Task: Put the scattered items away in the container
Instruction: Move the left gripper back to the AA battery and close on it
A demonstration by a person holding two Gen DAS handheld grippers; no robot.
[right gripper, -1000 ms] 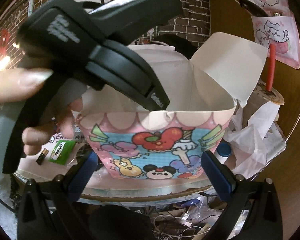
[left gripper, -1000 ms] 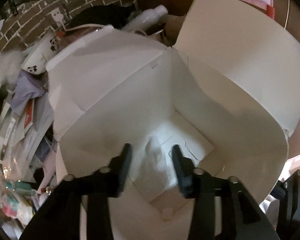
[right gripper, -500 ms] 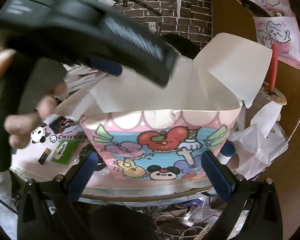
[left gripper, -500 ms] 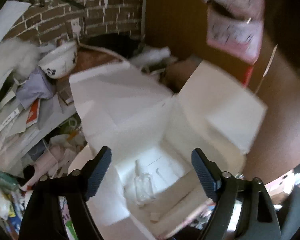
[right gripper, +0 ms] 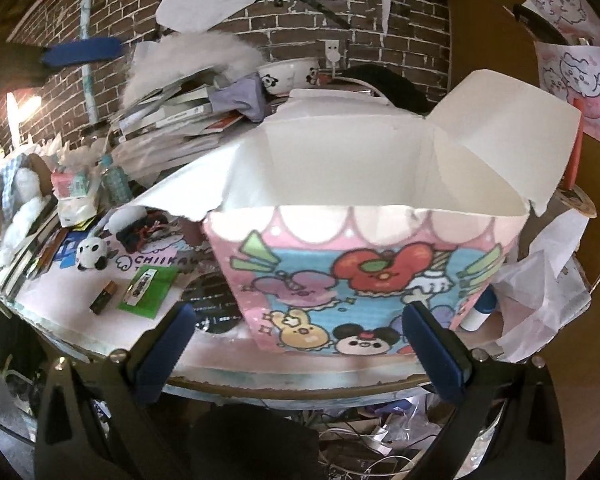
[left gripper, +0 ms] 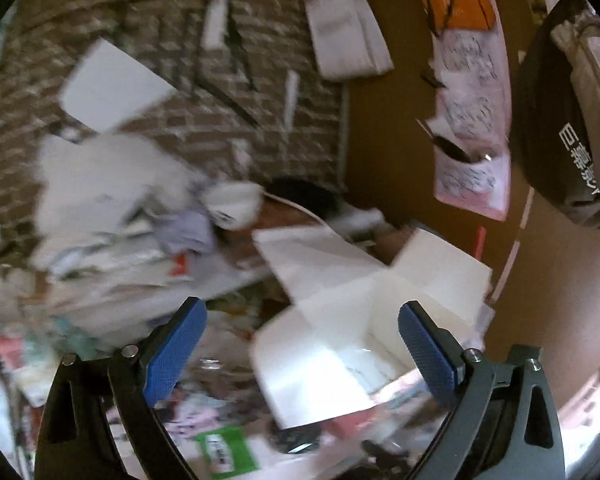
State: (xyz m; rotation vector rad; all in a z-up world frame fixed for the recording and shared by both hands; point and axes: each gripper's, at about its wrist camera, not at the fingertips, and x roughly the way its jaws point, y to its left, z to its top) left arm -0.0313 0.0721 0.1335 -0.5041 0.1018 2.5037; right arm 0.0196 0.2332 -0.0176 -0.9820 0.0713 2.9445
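The open paper box, pink with cartoon print, stands on the round table right in front of my right gripper, which is open and empty. On the table left of it lie a green packet, a small battery, a panda toy and a black tangle. My left gripper hovers above and left of the box, its jaws opening with nothing between them. The green packet shows below it. One of its blue pads shows high at the left in the right wrist view.
Stacked books and papers with a panda bowl fill the back of the table, before a brick wall. Crumpled white paper and a blue-capped tube lie right of the box. A plush dog sits far left.
My left gripper rose out of the box and swung left while its jaws spread wide, leaving a small clear item on the box floor. The right gripper stayed put.
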